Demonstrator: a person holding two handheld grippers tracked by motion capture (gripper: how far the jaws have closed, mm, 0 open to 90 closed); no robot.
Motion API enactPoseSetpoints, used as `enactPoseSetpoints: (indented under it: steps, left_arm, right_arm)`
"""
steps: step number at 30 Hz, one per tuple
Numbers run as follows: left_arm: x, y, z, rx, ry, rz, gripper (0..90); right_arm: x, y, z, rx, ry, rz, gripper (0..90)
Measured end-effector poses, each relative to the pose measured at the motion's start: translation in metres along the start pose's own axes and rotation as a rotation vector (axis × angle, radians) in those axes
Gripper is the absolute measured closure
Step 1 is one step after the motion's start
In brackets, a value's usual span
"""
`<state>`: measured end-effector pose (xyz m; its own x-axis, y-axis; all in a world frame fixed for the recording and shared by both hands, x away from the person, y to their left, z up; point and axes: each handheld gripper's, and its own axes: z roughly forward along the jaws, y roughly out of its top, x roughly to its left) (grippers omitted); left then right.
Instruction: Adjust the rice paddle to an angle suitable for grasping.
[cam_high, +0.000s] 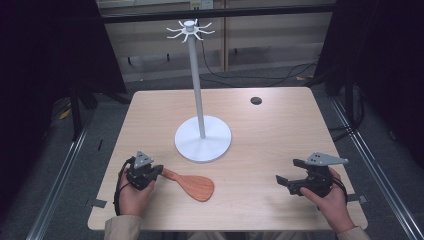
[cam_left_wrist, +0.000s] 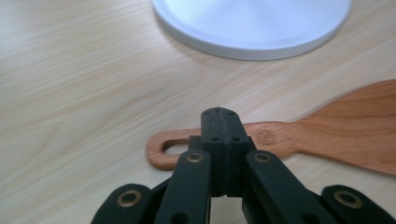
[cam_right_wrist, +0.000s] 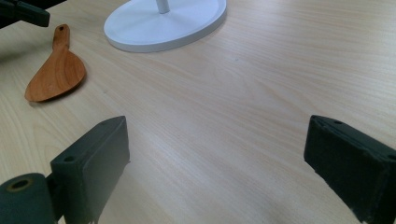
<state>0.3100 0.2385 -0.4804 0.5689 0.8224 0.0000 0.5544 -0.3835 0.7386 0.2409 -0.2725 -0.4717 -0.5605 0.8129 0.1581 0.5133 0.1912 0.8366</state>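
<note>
While the wooden spatula (cam_high: 191, 184) lies flat on the light wood table (cam_high: 270, 130), near the front edge and left of centre, the left gripper (cam_high: 156, 171) sits right at its handle end, held in the person's left hand (cam_high: 132, 196). From the high view, the spatula's blade points toward the right and a little toward the person, its handle reaching up-left to meet the gripper's tips. Looking along the left gripper view, the two black jaws are pressed together, pad against pad, with no gap between them, and the handle (cam_left_wrist: 205, 140) runs crosswise just beyond the tips. Whether the tips actually touch the wood, I cannot tell; the handle passes behind them, its loop hole showing to the left of the jaws and the broad blade spreading off to the right.

Over on the other side, the right gripper (cam_high: 291, 172) rests low over the table in the right hand (cam_high: 332, 200), well apart from the spatula, its jaws spread wide with bare tabletop between them. Its own camera shows the spatula far off at upper left.

Behind the spatula stands a white stand (cam_high: 200, 100), its round base (cam_high: 203, 142) near the handle, a tall pole rising to a crown of hooks (cam_high: 190, 30).
</note>
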Motion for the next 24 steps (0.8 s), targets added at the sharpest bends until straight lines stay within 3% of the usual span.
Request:
enactPoseSetpoints:
  steps: [5,10,11,15,24]
  left_arm:
    - [0.010,0.000,0.007,-0.011,0.025,-0.019,90.0]
    - [0.010,0.000,0.013,0.019,0.031,-0.006,90.0]
    - [0.011,-0.001,0.014,0.015,0.026,-0.023,90.0]
    - [0.011,-0.003,0.016,0.039,0.012,-0.010,90.0]
    - [0.002,-0.003,0.017,0.045,-0.024,-0.042,90.0]
  right_arm:
    - [0.000,-0.002,-0.001,0.004,0.001,0.005,6.2]
    - [0.000,-0.003,-0.003,0.004,-0.004,0.008,6.2]
    - [0.000,-0.004,-0.003,0.007,-0.005,0.010,6.2]
    - [0.000,-0.004,-0.004,0.007,-0.008,0.007,6.2]
    - [0.002,-0.003,-0.003,0.007,-0.001,0.002,6.2]
